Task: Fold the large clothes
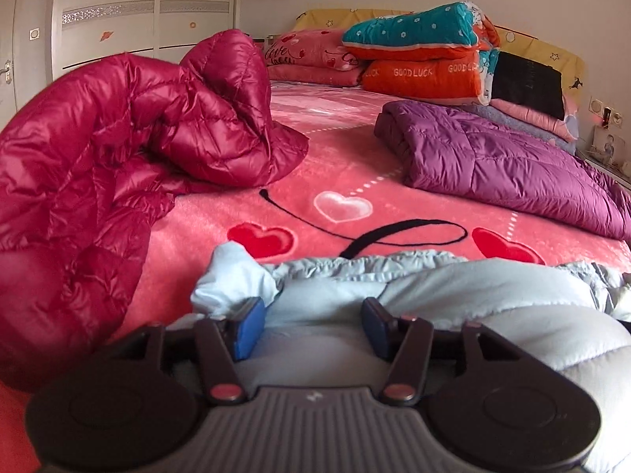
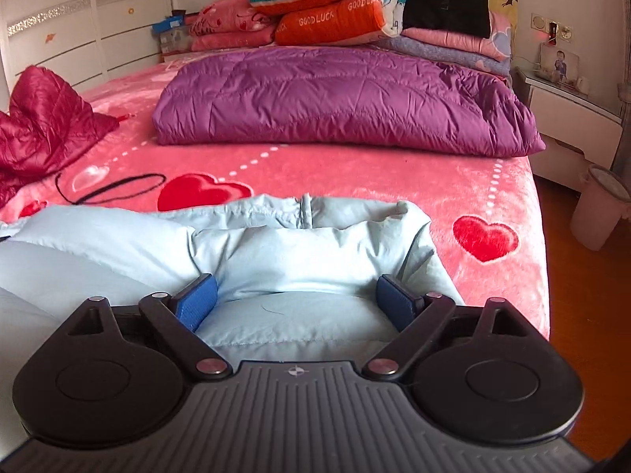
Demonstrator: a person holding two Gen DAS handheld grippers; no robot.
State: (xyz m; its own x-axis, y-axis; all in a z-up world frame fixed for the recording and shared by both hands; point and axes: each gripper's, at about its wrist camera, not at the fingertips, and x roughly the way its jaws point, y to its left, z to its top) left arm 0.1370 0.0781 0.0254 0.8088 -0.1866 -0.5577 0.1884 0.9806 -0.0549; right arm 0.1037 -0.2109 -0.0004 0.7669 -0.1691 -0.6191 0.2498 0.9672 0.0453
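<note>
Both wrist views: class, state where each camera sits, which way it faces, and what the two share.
Left wrist: on the left gripper, low over the blue jacket, facing the red jacket and bedhead; open blue fingers show.
Right wrist: on the right gripper, open on the blue jacket, facing the purple jacket.
Shared: all three jackets, pillows.

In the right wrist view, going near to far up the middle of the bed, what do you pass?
Right gripper → light blue jacket → red heart → folded purple jacket → orange GOOD LUCK quilt.
</note>
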